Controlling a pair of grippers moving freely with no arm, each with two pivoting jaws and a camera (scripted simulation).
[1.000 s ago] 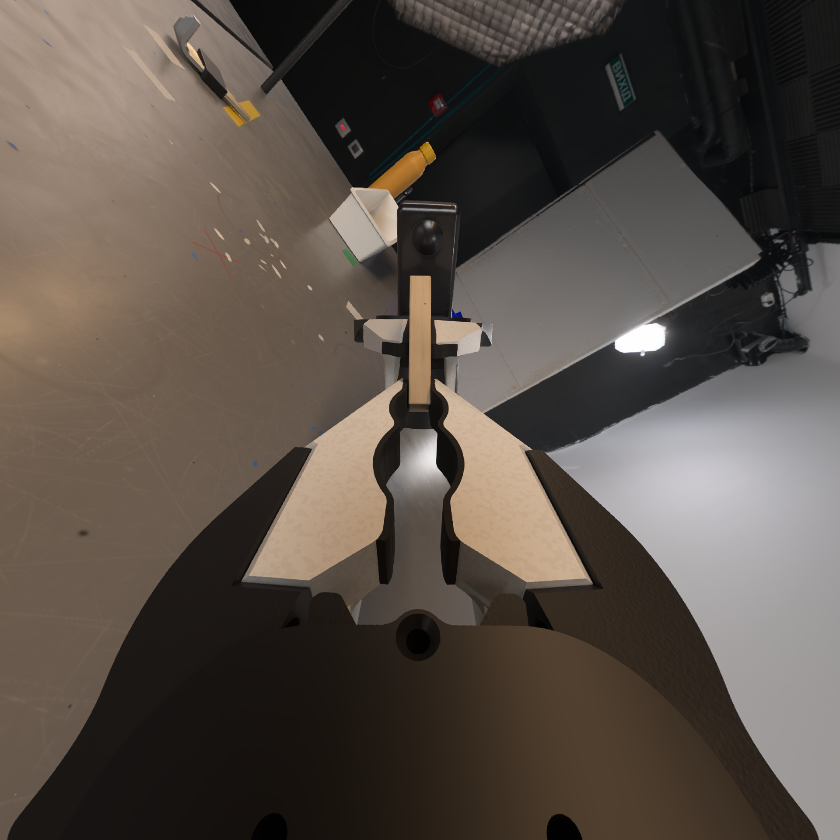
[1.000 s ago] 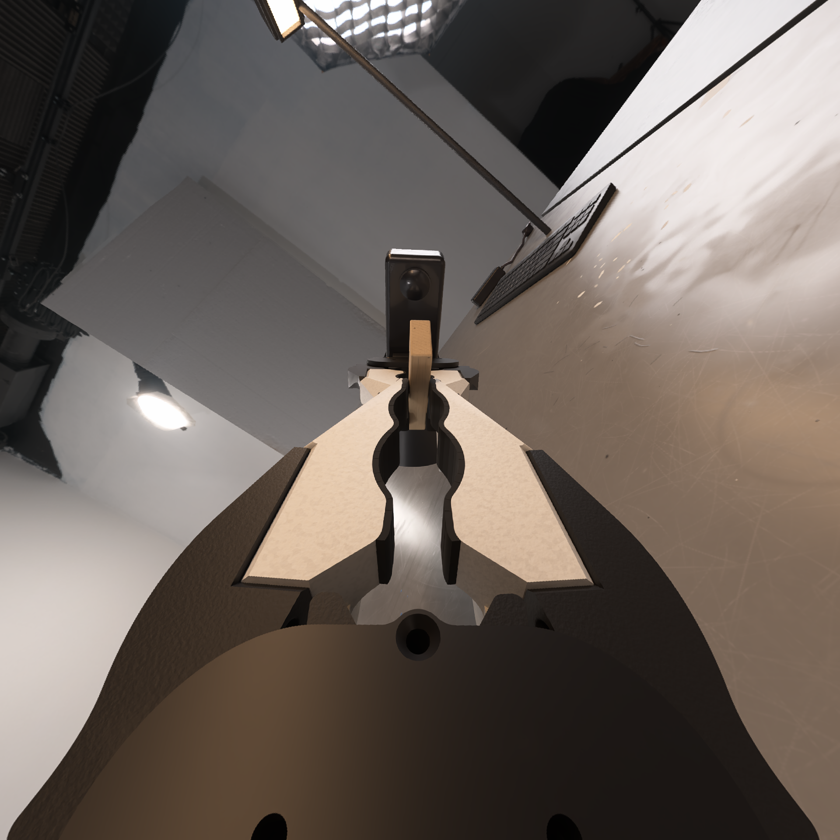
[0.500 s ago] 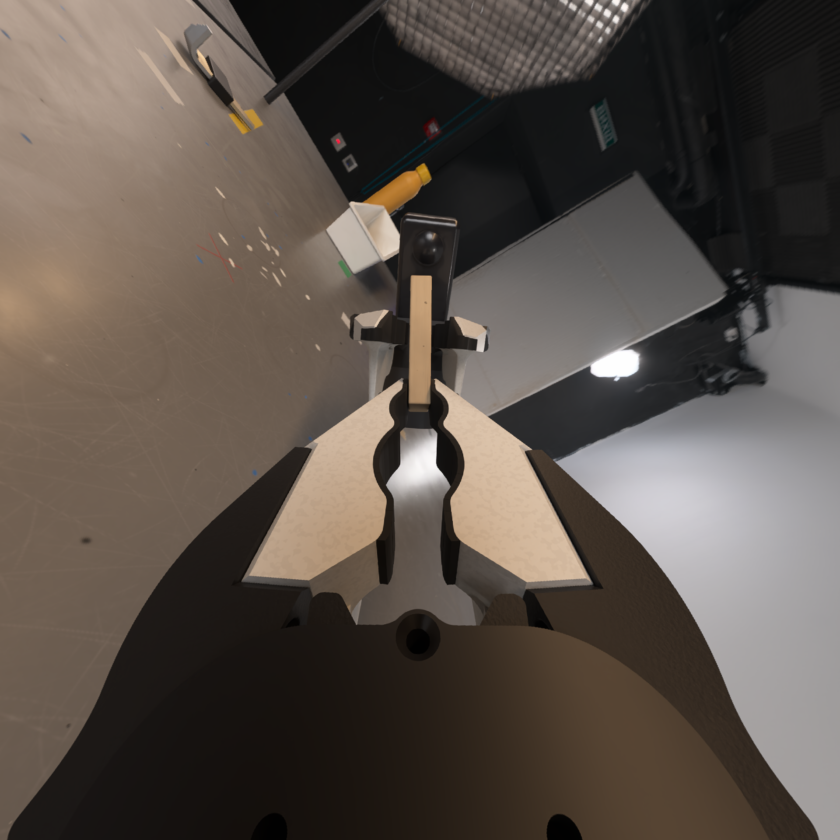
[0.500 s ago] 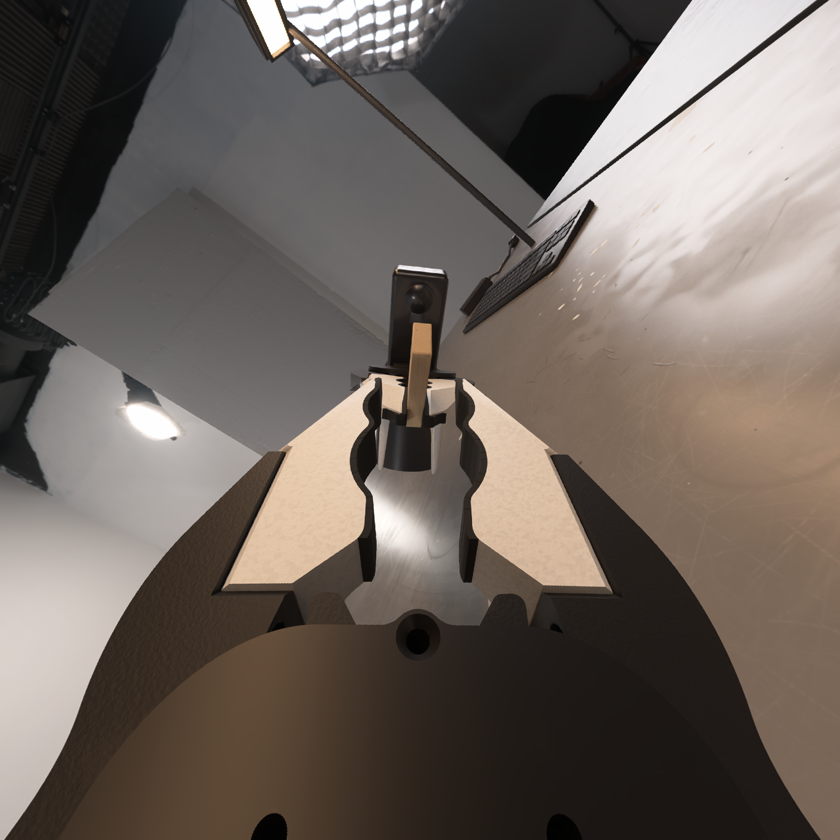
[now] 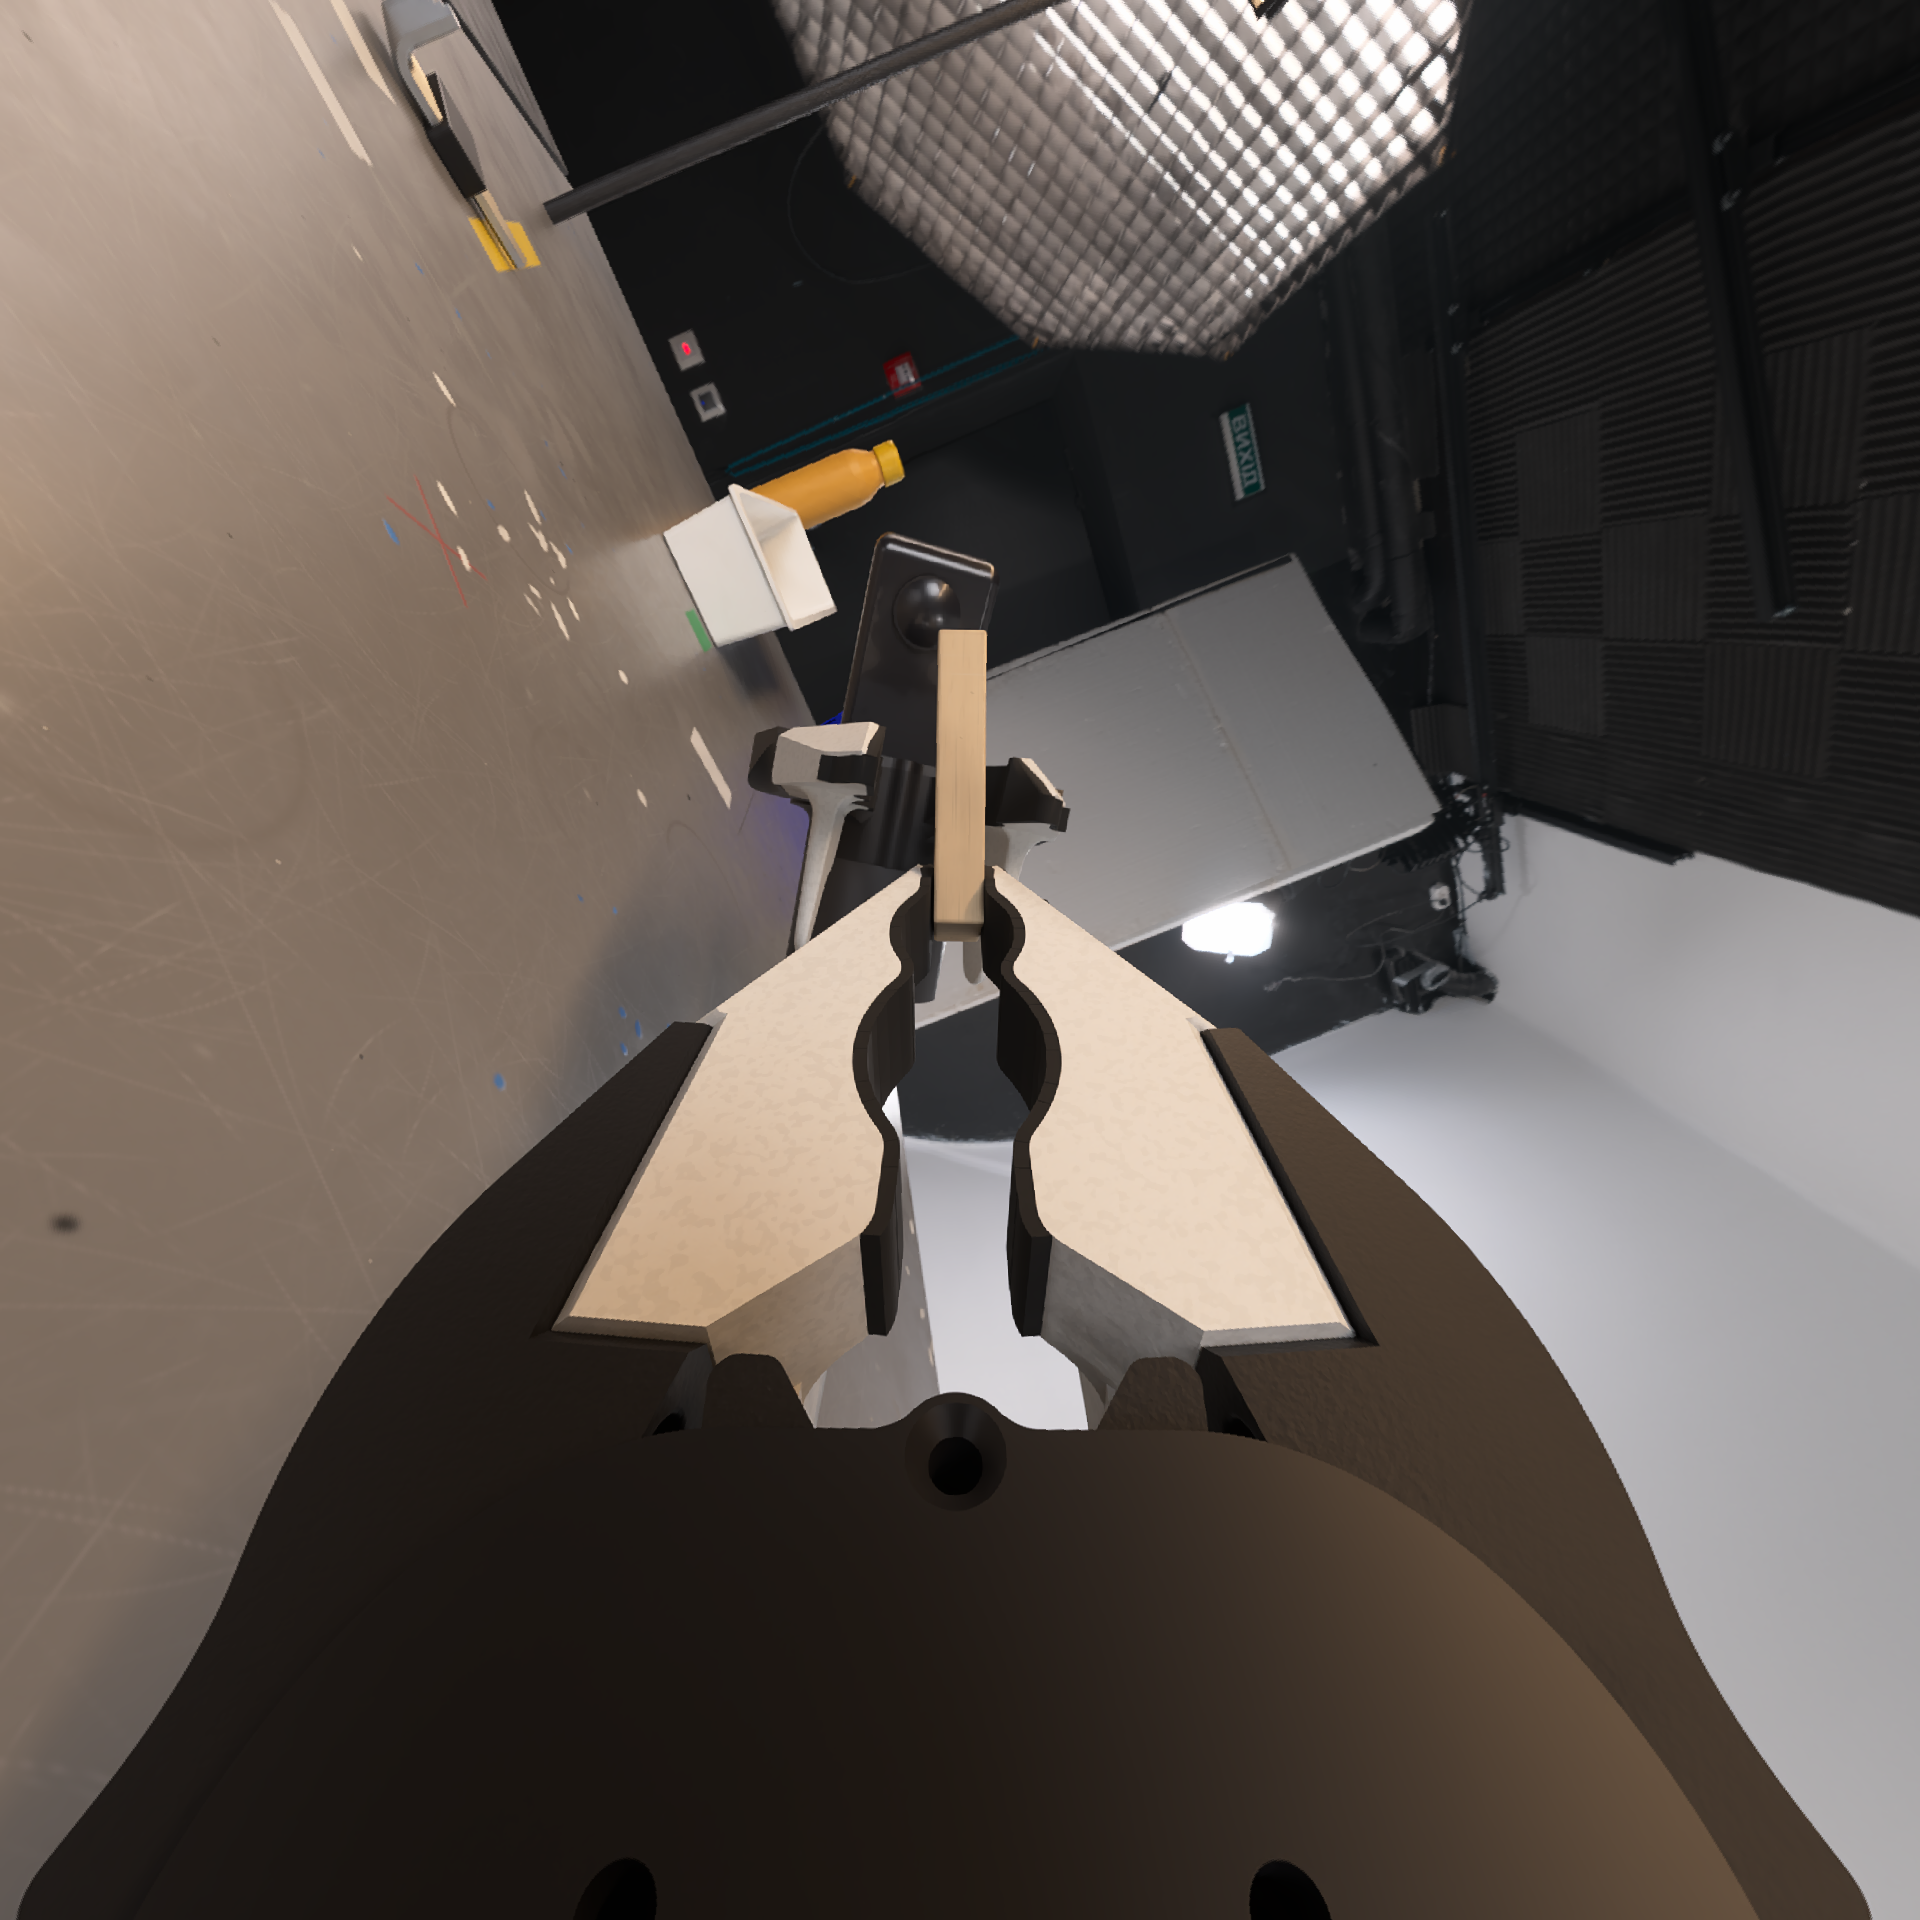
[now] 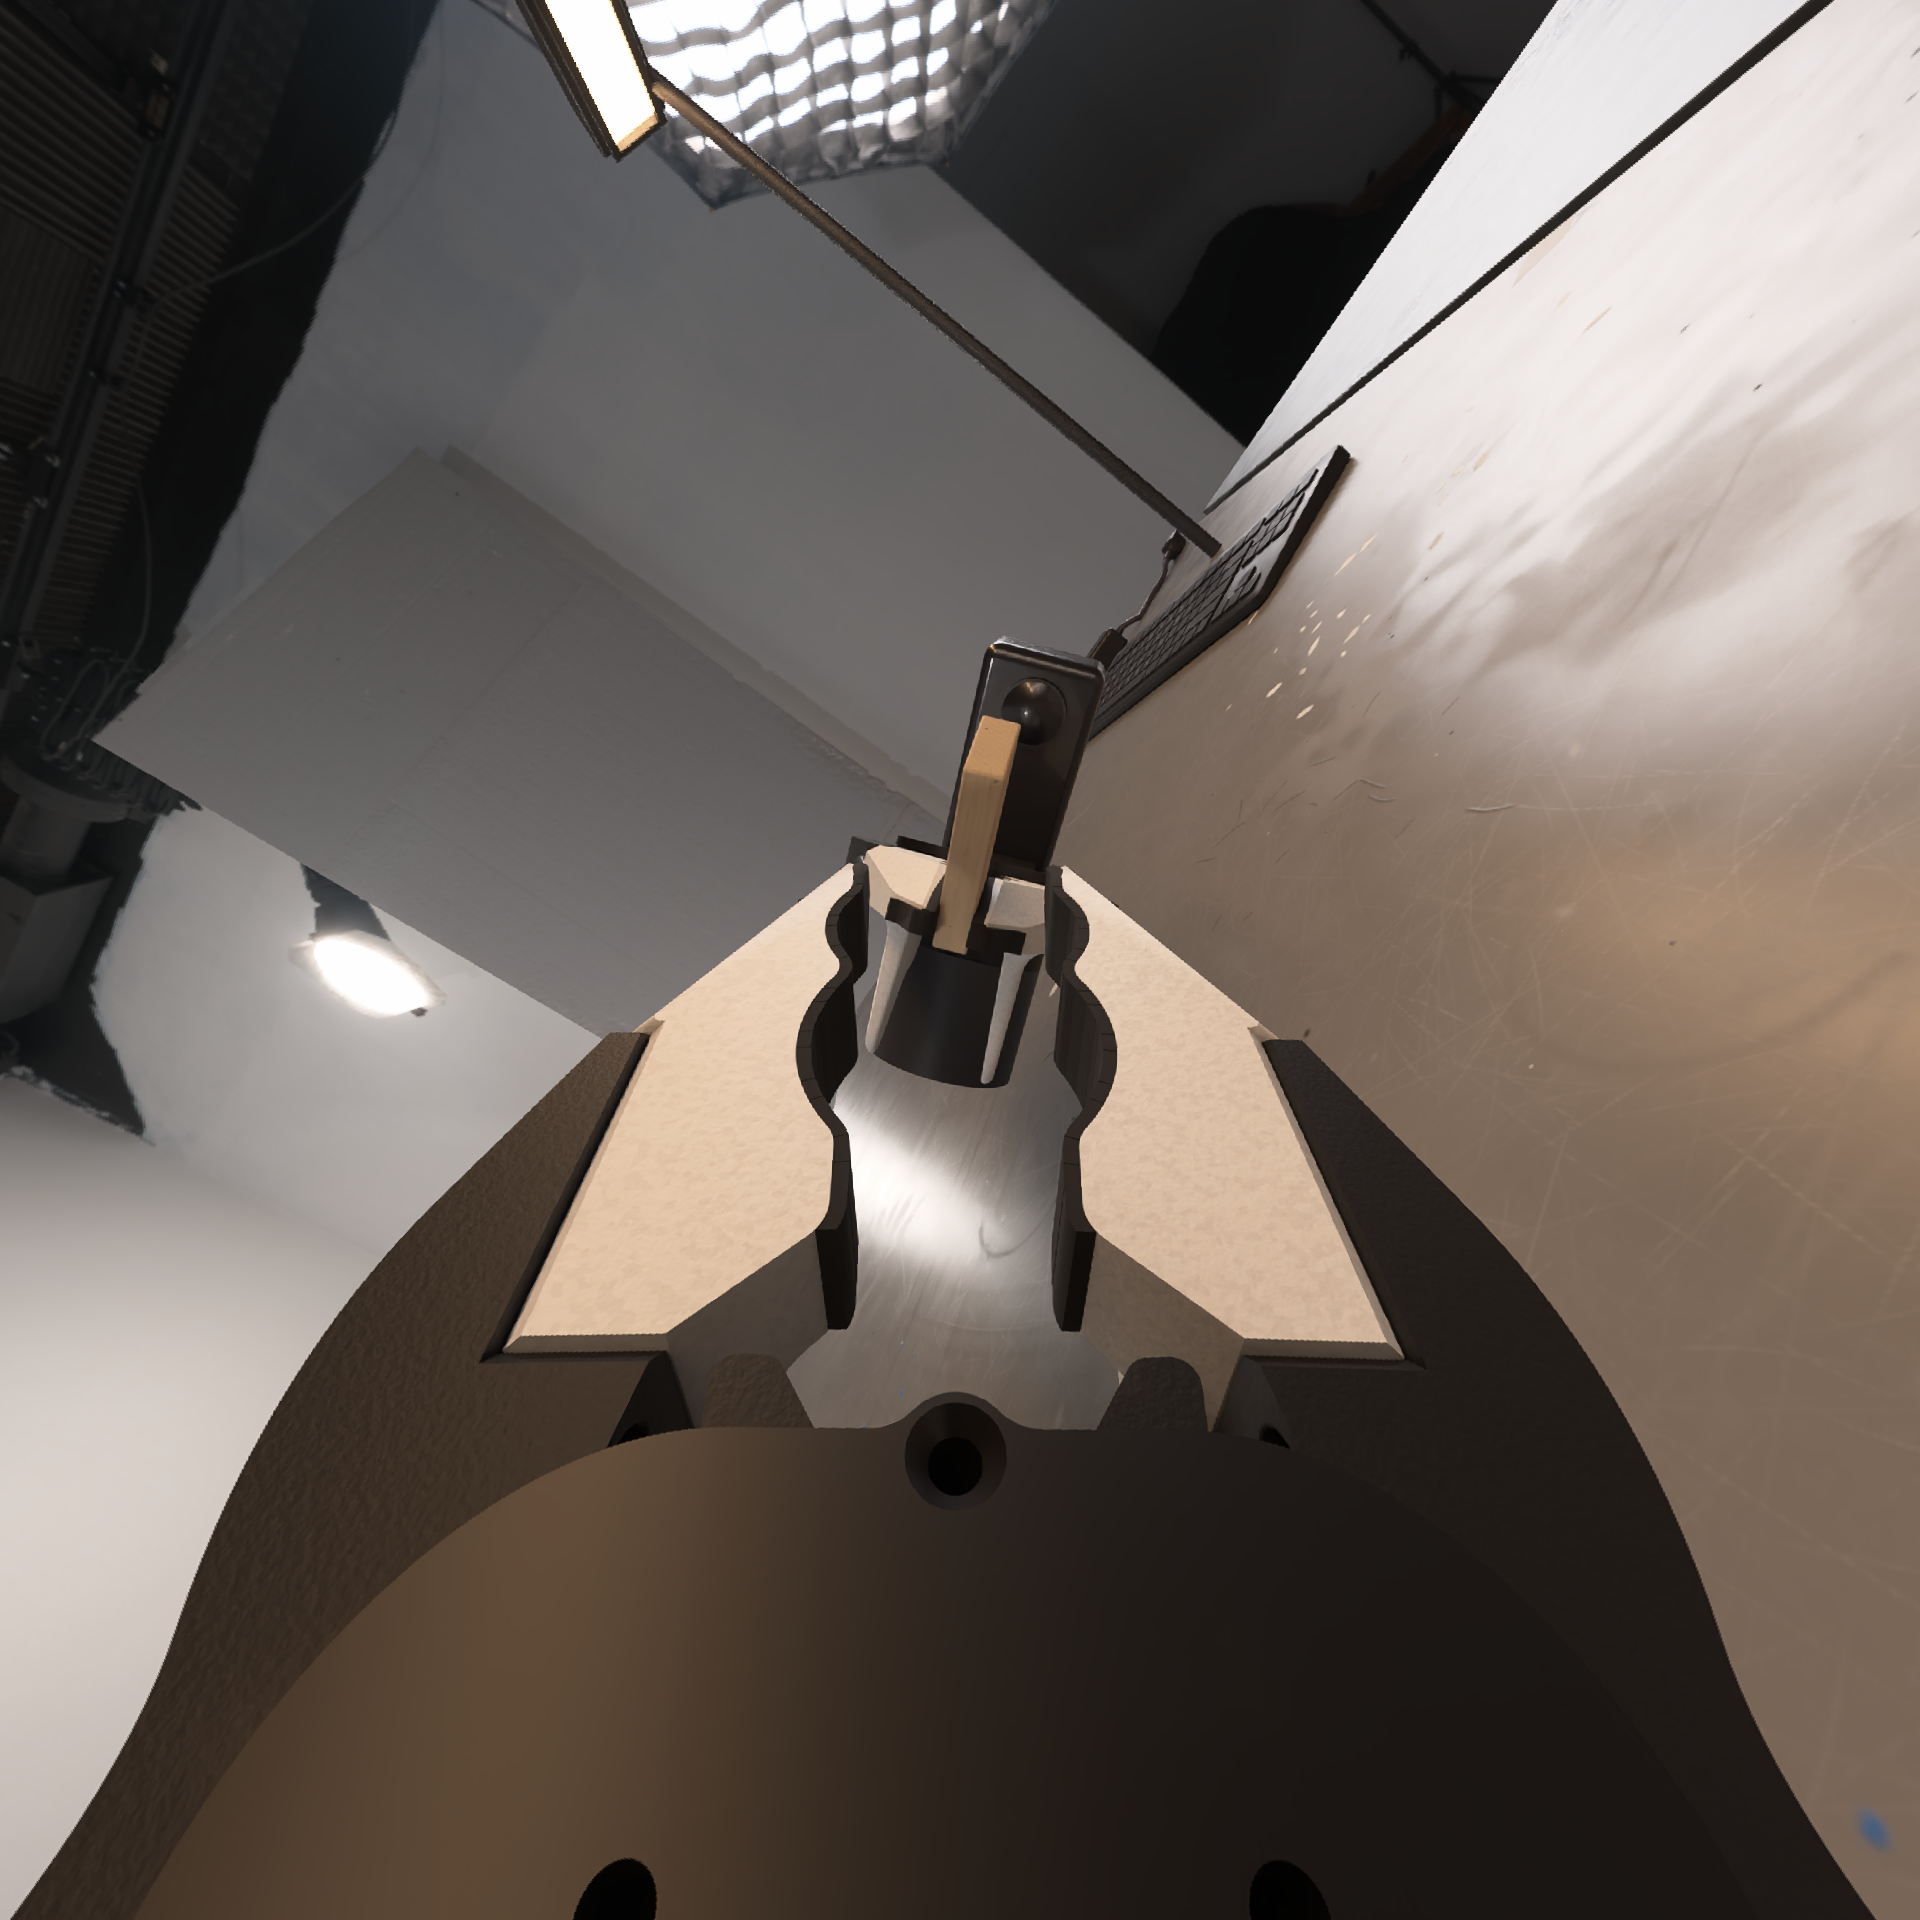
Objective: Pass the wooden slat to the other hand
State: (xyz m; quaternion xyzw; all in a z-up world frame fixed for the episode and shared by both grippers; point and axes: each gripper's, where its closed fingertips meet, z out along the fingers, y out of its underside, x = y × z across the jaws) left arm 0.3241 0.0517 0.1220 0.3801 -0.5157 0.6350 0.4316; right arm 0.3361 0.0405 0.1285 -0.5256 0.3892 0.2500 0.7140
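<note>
Your left tool (image 5: 958, 902) is clamped on the near end of the wooden slat (image 5: 960, 774), its tips pinching the slat at centre frame in the left wrist view, while the slat's far end reaches up in front of the right tool (image 5: 914, 790) facing it. Your right tool (image 6: 961, 883) has its fingers spread wide apart, and in the right wrist view the slat (image 6: 975, 831) stands in the gap touching neither finger (image 6: 790, 1039), leaning a little to the upper right. By the look of it the handover is done, with the slat held by the left alone. Your risk now is the shallow pinch: only the slat's end sits between the tips, so a quick swing could pivot or drop it onto the table (image 5: 208, 727). Pull the right tool straight back, or a spread finger may clip the slat.
</note>
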